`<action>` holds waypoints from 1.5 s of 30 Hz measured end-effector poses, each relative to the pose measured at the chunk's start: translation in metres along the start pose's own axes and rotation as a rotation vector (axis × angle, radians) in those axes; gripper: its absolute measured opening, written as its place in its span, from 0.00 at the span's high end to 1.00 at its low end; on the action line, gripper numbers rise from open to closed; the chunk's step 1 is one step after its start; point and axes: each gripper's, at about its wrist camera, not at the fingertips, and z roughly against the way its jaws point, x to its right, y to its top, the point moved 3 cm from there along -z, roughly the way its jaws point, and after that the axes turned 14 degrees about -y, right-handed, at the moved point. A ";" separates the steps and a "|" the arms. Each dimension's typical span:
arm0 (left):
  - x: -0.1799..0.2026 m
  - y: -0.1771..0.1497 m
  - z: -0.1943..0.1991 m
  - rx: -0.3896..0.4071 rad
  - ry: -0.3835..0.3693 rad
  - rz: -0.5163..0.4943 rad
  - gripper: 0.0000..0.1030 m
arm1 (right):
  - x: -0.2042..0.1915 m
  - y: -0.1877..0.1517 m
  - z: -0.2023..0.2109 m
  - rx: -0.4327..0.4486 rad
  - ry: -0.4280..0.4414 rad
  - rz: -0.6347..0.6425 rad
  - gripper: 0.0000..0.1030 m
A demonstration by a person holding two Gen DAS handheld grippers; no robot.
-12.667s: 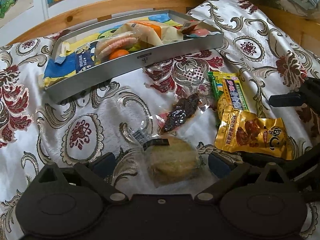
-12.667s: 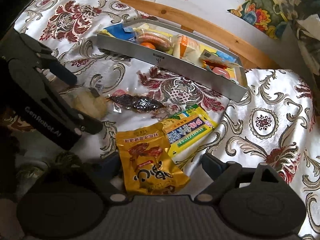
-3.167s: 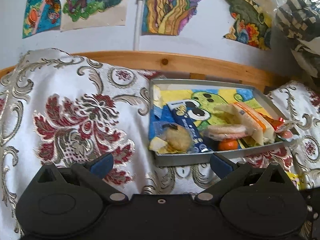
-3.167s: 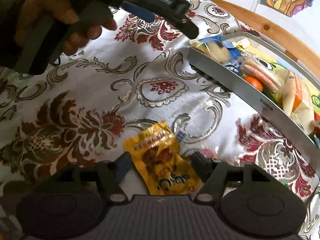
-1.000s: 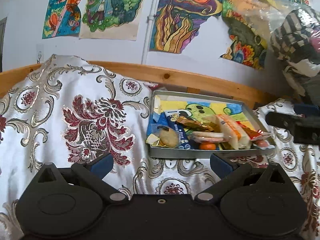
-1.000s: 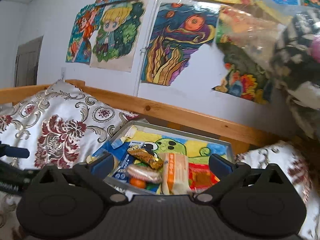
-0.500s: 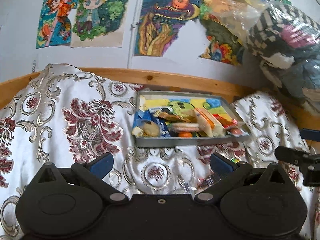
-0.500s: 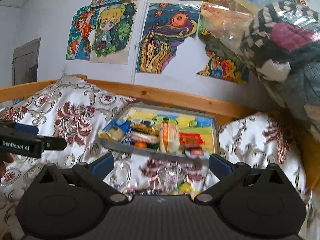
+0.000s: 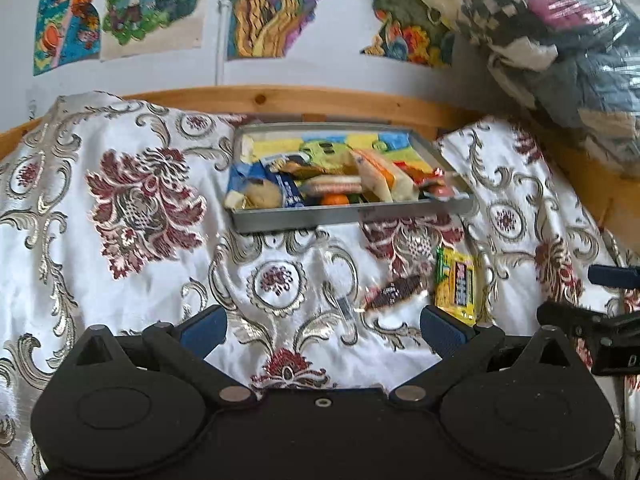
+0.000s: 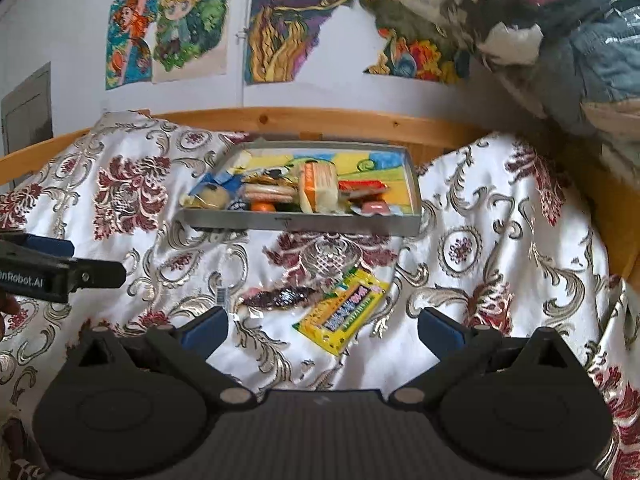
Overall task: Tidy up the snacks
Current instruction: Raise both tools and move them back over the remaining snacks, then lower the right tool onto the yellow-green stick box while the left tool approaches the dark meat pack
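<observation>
On bed: tray (image 9: 344, 216) holds snacks | yellow packet (image 10: 344, 316), dark packet (image 10: 280, 298) outside | both jaws released, empty

Legible: "nRobot.AI" in white on black left gripper (image 10: 60, 276) body, first letters cut off. Print on yellow-green snack packet (image 10: 344, 312) too blurred.

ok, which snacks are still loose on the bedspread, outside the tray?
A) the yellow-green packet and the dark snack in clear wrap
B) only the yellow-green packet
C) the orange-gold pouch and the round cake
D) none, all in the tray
A: the yellow-green packet and the dark snack in clear wrap lie side by side on the bedspread, in front of the tray; both claws are open and empty.
</observation>
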 end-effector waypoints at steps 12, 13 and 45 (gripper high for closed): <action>0.004 0.002 -0.028 -0.059 -0.019 -0.057 0.01 | 0.003 -0.005 -0.014 -0.033 -0.013 -0.004 0.00; 0.004 0.002 -0.030 -0.064 -0.021 -0.063 0.01 | 0.004 -0.006 -0.015 -0.036 -0.014 -0.006 0.00; 0.023 0.004 -0.134 -0.272 -0.096 -0.436 0.01 | -0.013 0.010 -0.142 -0.148 0.264 -0.126 0.00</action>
